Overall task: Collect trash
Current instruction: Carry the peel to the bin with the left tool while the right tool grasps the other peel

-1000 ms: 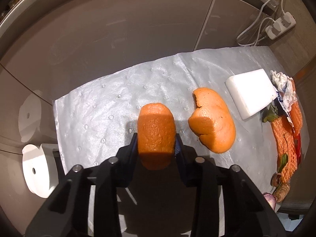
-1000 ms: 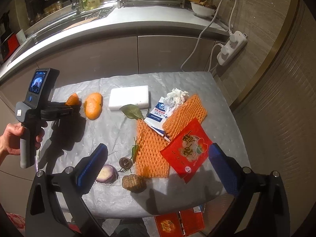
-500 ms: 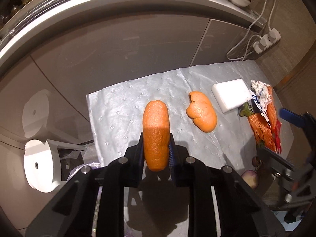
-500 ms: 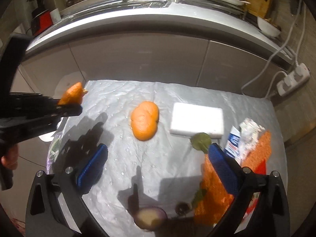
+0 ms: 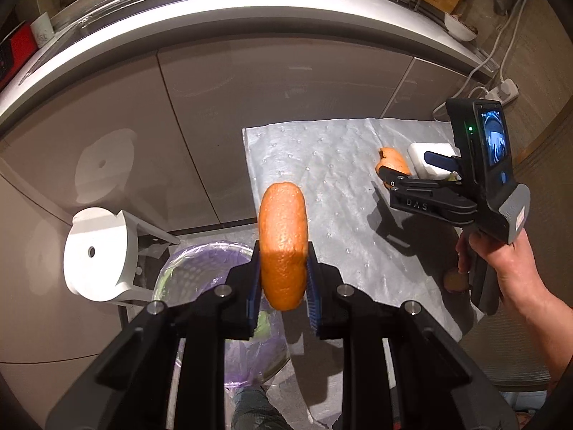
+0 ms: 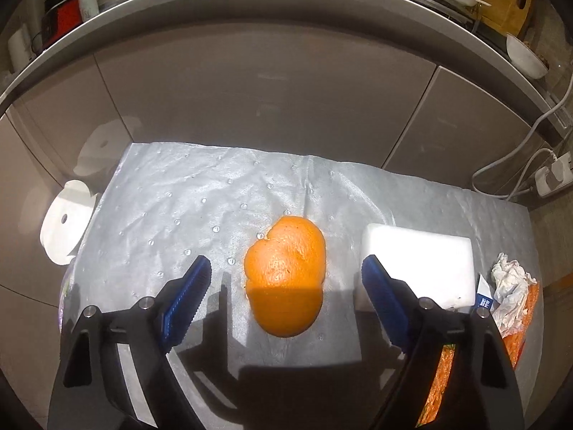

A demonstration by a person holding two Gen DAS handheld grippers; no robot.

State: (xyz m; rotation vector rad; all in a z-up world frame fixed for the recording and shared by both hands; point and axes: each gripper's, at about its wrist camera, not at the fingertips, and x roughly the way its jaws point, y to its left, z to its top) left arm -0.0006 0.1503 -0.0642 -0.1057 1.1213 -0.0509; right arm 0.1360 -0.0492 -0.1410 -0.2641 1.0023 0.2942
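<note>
My left gripper (image 5: 283, 279) is shut on an orange peel (image 5: 283, 236) and holds it in the air above the purple-lined trash bin (image 5: 200, 265) left of the table. My right gripper (image 6: 286, 286) is open, its jaws on either side of a second orange peel (image 6: 286, 272) that lies on the silver table cover (image 6: 200, 200). In the left wrist view the right gripper (image 5: 412, 168) hovers over that second peel (image 5: 392, 159).
A white foam block (image 6: 422, 261) lies right of the second peel. Crumpled tissue (image 6: 512, 286), a blue-white packet (image 6: 483, 295) and orange netting (image 6: 444, 376) lie at the right. A white stool (image 5: 96, 254) stands by the bin. Grey cabinets are behind.
My left gripper has carried its peel left off the table to above the bin. My right gripper has moved in over the second peel, still open.
</note>
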